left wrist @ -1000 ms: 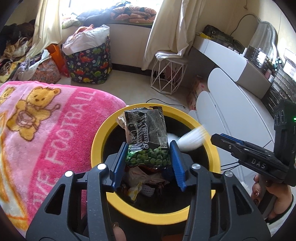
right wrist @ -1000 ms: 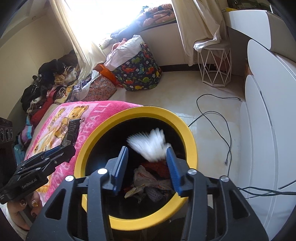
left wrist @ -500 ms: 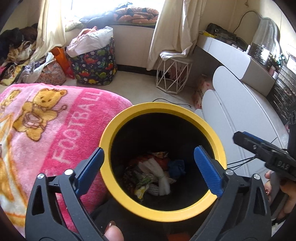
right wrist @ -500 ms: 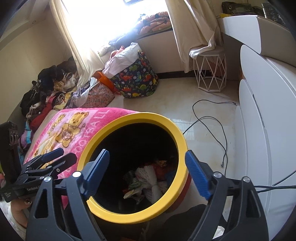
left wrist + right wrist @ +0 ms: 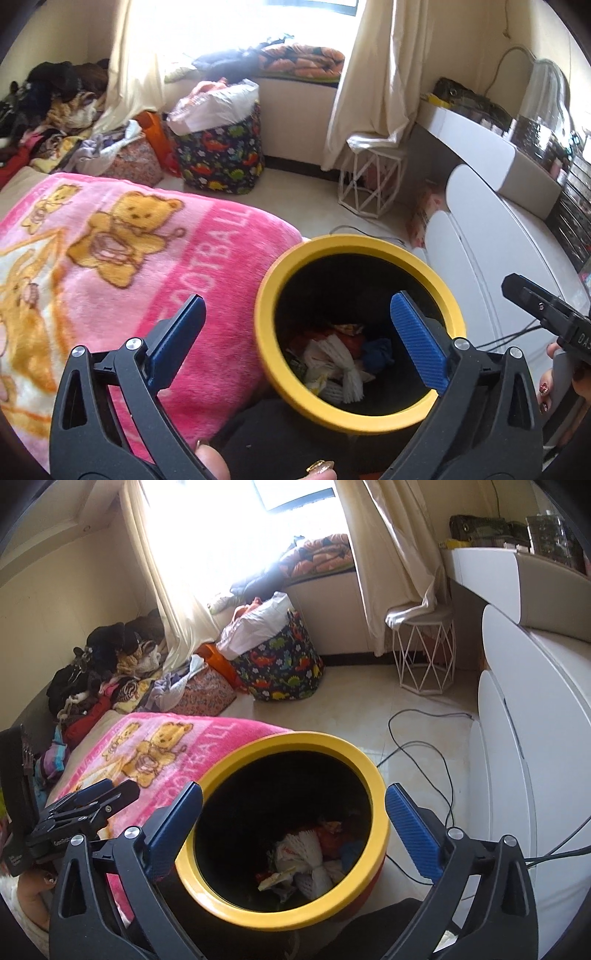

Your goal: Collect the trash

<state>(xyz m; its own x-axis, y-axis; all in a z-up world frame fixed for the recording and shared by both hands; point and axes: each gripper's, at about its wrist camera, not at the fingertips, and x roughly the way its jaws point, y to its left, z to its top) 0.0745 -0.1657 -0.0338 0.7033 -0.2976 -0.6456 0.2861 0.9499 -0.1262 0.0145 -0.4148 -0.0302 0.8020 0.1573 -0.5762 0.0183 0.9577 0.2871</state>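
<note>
A second ago the left claw (image 5: 295,332) pinched a green-pea snack packet and the right claw (image 5: 293,816) a white wad over the bin; both pieces now lie among the trash (image 5: 336,365) at the bottom, and both claws have backed up and away.

Left of the left claw's left blue pad (image 5: 177,332) spreads a fluffy pink blanket (image 5: 122,258) with yellow bears and white letters reading "FOOTBALL". The left claw stands wide with nothing between its ribbed pads. The round bin (image 5: 354,243), yellow-rimmed and black inside, sits ahead and below, toward the claw's right finger; the crumpled paper, wrappers and white wad rest deep in it, below the pads. To the right, the right claw's black body shows "DAS", the rest cut off.

In the right wrist view, the left claw's body at far left bears small writing too blurred to read in full. The right claw's jaws are opening, empty, with the bin (image 5: 317,742) and trash (image 5: 310,860) ahead and below between the pads. Right of it runs a smooth white cabinet (image 5: 535,738) with thin cables (image 5: 417,746) on the tiled floor.
</note>
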